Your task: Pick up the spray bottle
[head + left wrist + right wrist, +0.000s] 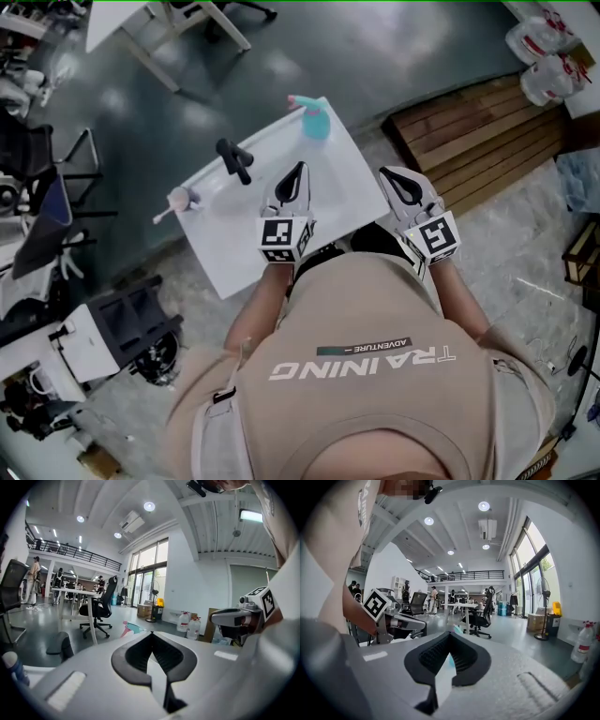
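Note:
The spray bottle point(315, 119), teal with a pink trigger, stands upright at the far corner of the white table point(225, 253). My left gripper point(298, 169) is over the table, short of the bottle, its jaws shut on nothing. My right gripper point(390, 172) hangs just off the table's right edge, also shut and empty. In the left gripper view the bottle point(129, 628) shows just past the shut tips of my left gripper point(151, 633), a little to the left. In the right gripper view a bit of teal bottle point(457, 630) peeks over the tips of my right gripper point(450, 633).
A black handled object point(234, 159) and a small pale bottle point(178, 199) lie on the table's left part. A wooden pallet point(487, 131) sits on the floor at right. Office chairs and a white desk point(141, 28) stand beyond. Water jugs point(190, 625) are by the far wall.

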{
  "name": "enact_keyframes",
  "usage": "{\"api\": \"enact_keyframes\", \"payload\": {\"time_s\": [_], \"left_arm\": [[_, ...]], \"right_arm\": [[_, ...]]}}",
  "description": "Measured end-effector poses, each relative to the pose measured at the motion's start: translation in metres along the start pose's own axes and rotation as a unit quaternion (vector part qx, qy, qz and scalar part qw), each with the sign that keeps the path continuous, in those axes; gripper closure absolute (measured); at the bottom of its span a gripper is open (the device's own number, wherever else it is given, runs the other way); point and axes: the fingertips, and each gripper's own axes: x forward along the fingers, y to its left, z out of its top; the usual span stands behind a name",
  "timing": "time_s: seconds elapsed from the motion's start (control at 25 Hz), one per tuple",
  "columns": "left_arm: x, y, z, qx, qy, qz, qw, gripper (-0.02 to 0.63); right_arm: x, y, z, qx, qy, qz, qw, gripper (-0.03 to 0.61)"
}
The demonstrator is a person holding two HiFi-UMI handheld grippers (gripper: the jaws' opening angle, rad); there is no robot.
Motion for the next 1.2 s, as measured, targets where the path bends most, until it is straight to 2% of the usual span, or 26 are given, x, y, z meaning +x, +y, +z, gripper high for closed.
{"api": "enact_keyframes", "payload": {"time_s": [0.2,0.4,0.64,0.76,0.96,1.2], "left_arm": [[0.013,0.006,-0.001,-0.015,0.019,0.021,0.9995,0.595],[0.035,0.014,-0.006,-0.014,0.035,0.037,0.9986,0.591],[0.066,0.023,-0.01,-0.009,0.044,0.049,0.9978,0.565],[0.081,0.029,-0.014,-0.013,0.048,0.053,0.9974,0.527],[0.102,0.041,-0.026,-0.015,0.064,0.056,0.9963,0.457],[0.131,0.053,-0.041,-0.013,0.085,0.063,0.9944,0.446]], "right_arm": [[0.016,-0.013,0.001,0.007,-0.004,0.033,0.999,0.577],[0.035,-0.025,0.007,-0.043,-0.01,0.06,0.997,0.575],[0.059,-0.042,0.003,-0.014,-0.021,0.086,0.996,0.577],[0.067,-0.053,0.002,-0.012,-0.015,0.097,0.995,0.577],[0.072,-0.073,-0.009,-0.04,0.009,0.097,0.994,0.577],[0.08,-0.1,-0.017,0.013,0.011,0.079,0.997,0.577]]}}
